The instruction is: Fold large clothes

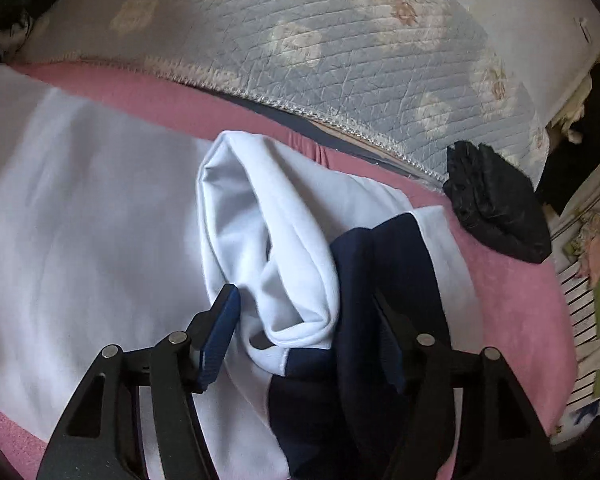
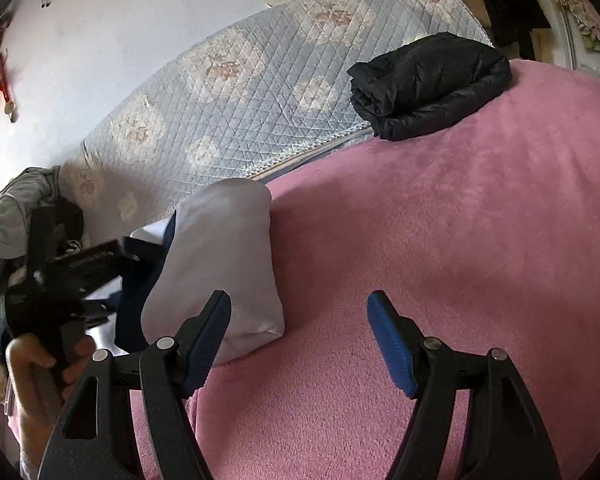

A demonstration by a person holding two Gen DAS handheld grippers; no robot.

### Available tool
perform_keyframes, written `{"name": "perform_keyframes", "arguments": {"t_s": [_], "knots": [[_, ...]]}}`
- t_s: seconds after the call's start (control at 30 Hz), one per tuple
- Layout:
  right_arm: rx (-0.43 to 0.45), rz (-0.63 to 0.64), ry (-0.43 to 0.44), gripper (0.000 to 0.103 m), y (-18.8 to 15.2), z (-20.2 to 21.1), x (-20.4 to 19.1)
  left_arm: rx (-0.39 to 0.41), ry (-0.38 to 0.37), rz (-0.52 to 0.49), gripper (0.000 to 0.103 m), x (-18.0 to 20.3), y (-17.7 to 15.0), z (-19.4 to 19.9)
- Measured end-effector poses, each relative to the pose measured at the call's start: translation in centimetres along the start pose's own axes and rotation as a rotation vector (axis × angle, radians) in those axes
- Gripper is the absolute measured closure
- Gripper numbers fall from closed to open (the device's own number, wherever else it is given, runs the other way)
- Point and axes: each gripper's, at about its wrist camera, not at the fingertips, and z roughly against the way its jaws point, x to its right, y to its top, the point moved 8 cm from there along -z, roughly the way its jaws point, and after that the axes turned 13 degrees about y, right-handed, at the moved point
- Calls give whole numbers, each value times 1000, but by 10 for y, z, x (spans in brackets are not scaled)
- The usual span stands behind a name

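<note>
A large white garment (image 1: 80,216) with navy blue parts (image 1: 364,280) lies spread on the pink blanket (image 1: 512,300). Its bunched sleeve (image 1: 268,240) lies between the fingers of my left gripper (image 1: 304,308), which is open around the cloth with the jaws wide apart. In the right wrist view the same garment's white end (image 2: 220,256) rises at the left. My right gripper (image 2: 298,320) is open and empty above the pink blanket (image 2: 440,240), just right of that cloth. The left gripper and the hand holding it (image 2: 40,364) show at the far left.
A folded black jacket (image 2: 428,84) lies on the blanket's far edge, also seen in the left wrist view (image 1: 496,208). A quilted blue floral mattress (image 2: 240,88) leans against the wall behind. Piled clothes (image 2: 16,208) sit at the far left.
</note>
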Motion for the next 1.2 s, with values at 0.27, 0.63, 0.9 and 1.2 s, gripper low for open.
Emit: {"name": "perform_keyframes", "arguments": {"t_s": [0.27,0.63,0.9,1.2], "knots": [[-14,-18,-61,31,1,6,12,-12,-276,-17,82,46,-4,-7],[11,73,-116,30,3,11,-2,72,-123,-82,72,23,8,1],[-78,274,-131,30,-6,-5,-42,349,146,-284,59,-6,12,86],[-193,135,241,51,45,-66,-137,369,200,8,39,-146,5,131]]}}
